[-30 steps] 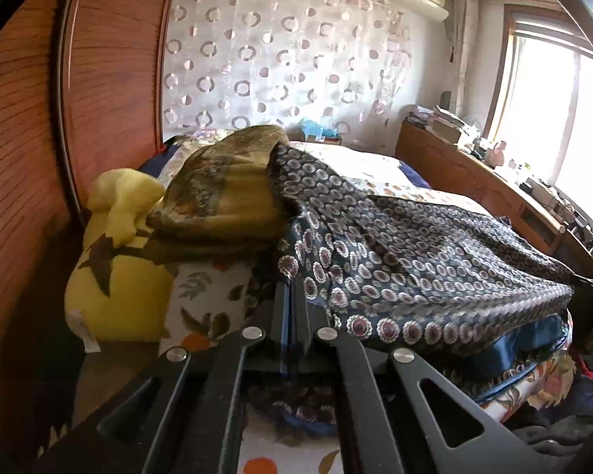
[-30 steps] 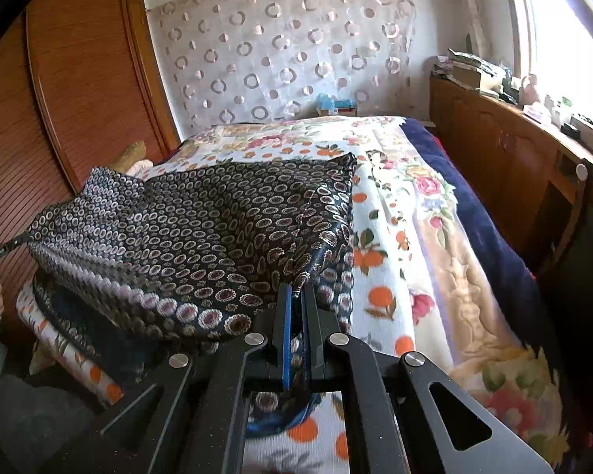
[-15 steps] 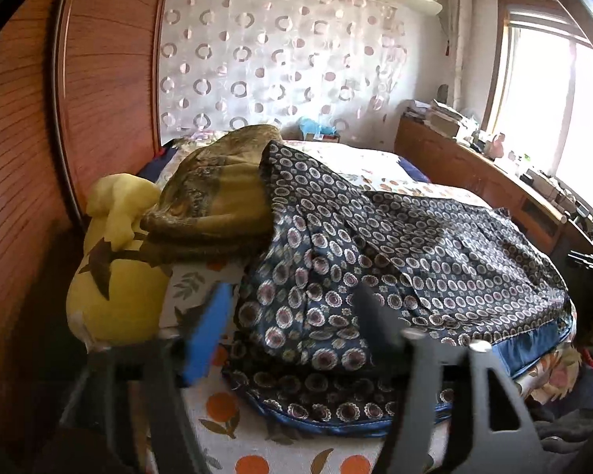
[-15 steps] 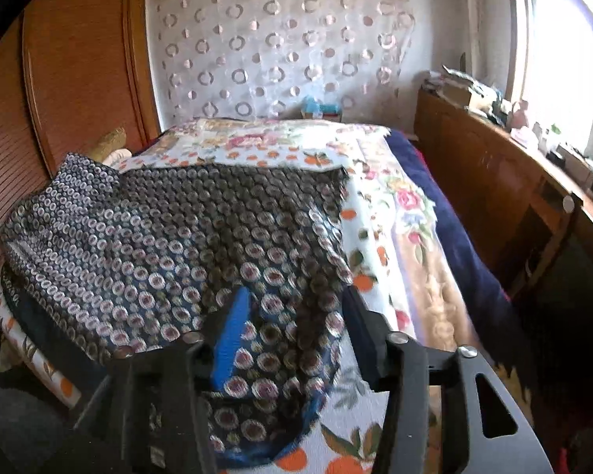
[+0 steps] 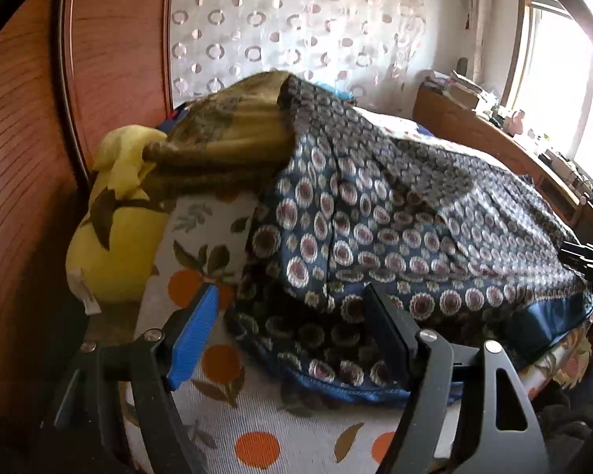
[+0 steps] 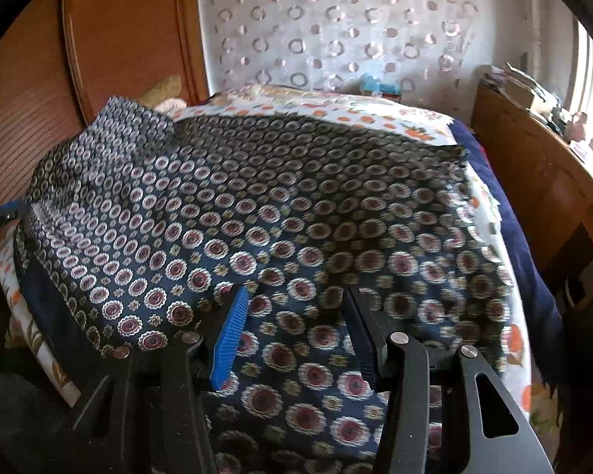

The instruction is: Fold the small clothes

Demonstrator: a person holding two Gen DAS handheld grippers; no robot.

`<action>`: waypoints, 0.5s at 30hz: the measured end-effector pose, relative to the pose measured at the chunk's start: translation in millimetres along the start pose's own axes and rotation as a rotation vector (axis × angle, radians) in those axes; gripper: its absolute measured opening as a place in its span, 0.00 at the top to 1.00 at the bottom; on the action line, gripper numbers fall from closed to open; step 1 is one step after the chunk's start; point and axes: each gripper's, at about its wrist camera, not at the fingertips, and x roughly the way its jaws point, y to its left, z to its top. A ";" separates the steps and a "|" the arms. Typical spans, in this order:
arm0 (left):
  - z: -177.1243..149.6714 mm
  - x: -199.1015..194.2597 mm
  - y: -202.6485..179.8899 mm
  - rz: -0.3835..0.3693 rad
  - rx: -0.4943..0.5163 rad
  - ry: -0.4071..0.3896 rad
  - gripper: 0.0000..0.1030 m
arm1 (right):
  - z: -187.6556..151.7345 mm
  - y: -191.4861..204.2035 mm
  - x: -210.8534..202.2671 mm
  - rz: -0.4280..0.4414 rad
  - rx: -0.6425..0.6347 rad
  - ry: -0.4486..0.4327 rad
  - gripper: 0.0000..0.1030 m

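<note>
Draping the floral bed [image 5: 257, 426] (yellow pillow [image 5: 110, 245] alongside), patterned garment [image 5: 395, 217] lies beneath both spread grippers.

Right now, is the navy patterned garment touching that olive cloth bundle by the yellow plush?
Touching. The left wrist view shows the navy patterned garment draped over the olive cloth bundle, no gap along their shared edge.

So the bed [image 5: 257, 426] is my anchor here. The garment [image 5: 415, 213] is spread on top of it, draped across the near edge. My left gripper [image 5: 292, 296] hangs over the bed's near left corner with the garment's hem just in front of it, and my right gripper [image 6: 296, 296] sits above the garment further right. A folded blanket [image 5: 225, 134] lies on the bed's left side, partly tucked under the garment, and a pillow [image 5: 114, 229] sits left of that, against the wardrobe [image 5: 27, 158]. A long desk [image 6: 533, 166] runs along the bed's right side, and a curtain [image 6: 336, 27] hangs behind the bed.
</note>
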 end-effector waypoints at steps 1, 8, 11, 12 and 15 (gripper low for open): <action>-2.1 1.7 0.4 0.000 -0.001 0.006 0.27 | 0.1 2.0 5.9 -0.005 -0.006 0.007 0.50; -8.6 0.8 3.7 -0.008 -0.011 0.016 0.27 | -2.7 8.0 19.8 -0.028 -0.023 -0.012 0.49; -7.3 1.2 3.4 -0.004 -0.013 0.015 0.27 | -8.1 8.9 16.9 -0.029 -0.020 -0.041 0.46; -6.2 1.0 2.9 -0.003 -0.015 0.014 0.27 | -10.7 9.2 16.0 -0.031 -0.018 -0.049 0.44; -1.9 -2.6 0.1 -0.027 -0.023 0.001 0.27 | -20.0 4.8 9.0 -0.031 -0.015 -0.064 0.42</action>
